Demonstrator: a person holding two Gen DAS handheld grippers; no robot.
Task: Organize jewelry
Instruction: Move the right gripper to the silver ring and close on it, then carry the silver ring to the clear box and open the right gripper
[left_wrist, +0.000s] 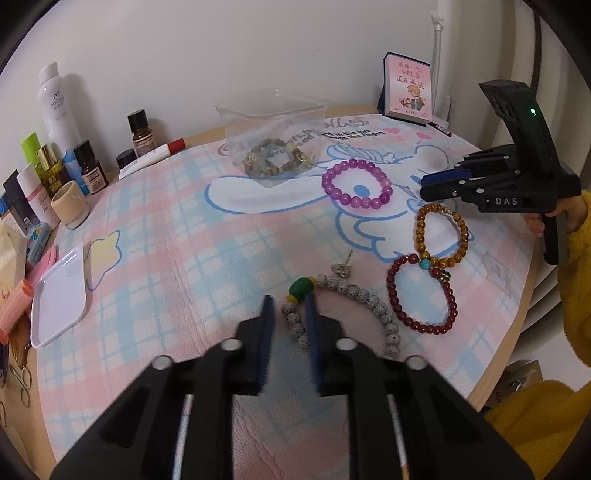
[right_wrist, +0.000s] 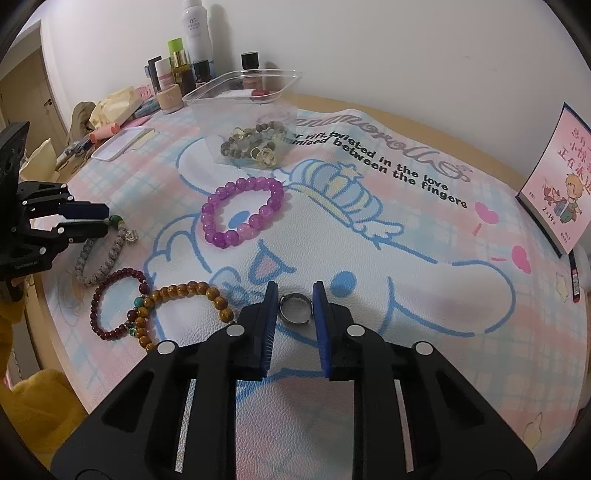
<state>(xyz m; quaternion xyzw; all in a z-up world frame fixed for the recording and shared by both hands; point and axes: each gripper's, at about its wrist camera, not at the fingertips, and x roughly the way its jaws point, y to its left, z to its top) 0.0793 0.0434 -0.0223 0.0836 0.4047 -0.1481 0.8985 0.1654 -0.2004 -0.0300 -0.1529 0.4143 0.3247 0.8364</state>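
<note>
jewelry lies spread over a pastel plaid mat (right_wrist: 369, 240) printed with a cartoon dog. left gripper (left_wrist: 290, 314) hovers low at the near edge of the mat, its blue-padded fingers parted with a gap between them; the grey speckled bracelet (left_wrist: 364, 299) with its green bead (left_wrist: 302, 286) sits in that gap, one strand of beads running between the pads, though whether the pads touch the beads cannot be told. a small silver charm (left_wrist: 341, 268) lies just beyond the green bead. to the right of the grey bracelet, the dark red bracelet (left_wrist: 421, 295) and the amber bracelet (left_wrist: 441, 232) touch each other, forming a figure eight. farther off, the purple bracelet (right_wrist: 242, 210) lies alone near the mat's middle.

right gripper (right_wrist: 295, 306) is lowered over the mat with its fingers spread, and a silver ring (right_wrist: 296, 309) rests flat on the mat between the two pads, apart from both as far as the right wrist view shows. a clear plastic box (right_wrist: 243, 88) stands at the far side, holding a beaded bracelet with yellowish flower beads (right_wrist: 255, 146). bottles (left_wrist: 55, 107) crowd the far left edge beside a white tray (left_wrist: 59, 295), and a pink card (left_wrist: 406, 88) stands upright at the far right.
</note>
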